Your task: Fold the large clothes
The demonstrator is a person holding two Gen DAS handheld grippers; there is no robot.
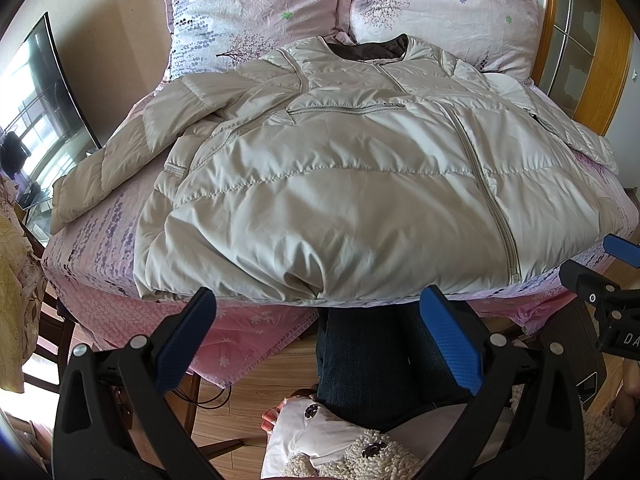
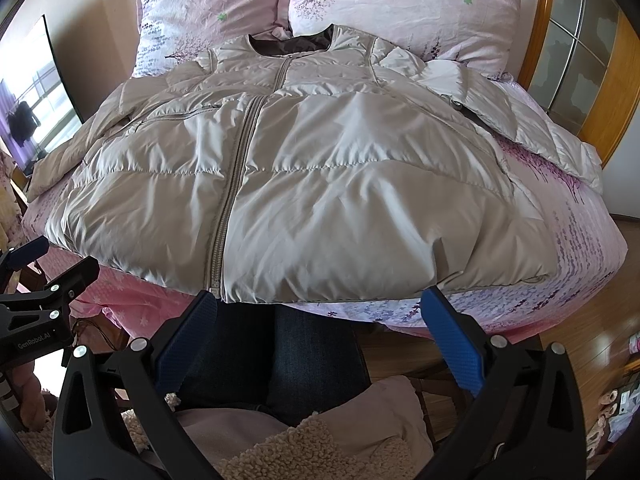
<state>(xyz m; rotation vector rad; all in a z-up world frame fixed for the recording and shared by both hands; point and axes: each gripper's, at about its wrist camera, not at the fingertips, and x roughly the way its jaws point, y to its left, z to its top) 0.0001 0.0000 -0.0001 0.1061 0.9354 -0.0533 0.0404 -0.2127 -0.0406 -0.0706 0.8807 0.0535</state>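
Now the jacket (image 1: 340, 168) lies flat and zipped on the bed (image 1: 100, 248), front side up, with its collar toward the two pillows (image 1: 256, 8) and its hem at the near edge. Both sleeves are spread out to the sides. The left gripper (image 1: 318, 312) hangs just before the hem, its fingers wide apart and empty. The right gripper (image 2: 318, 312) is the same, apart and holding nothing. Below them, a person's legs (image 2: 296, 360) in dark jeans are seen.

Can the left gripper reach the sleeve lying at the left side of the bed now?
Probably yes: the left gripper is open, and nothing covers the sleeve on the bed.
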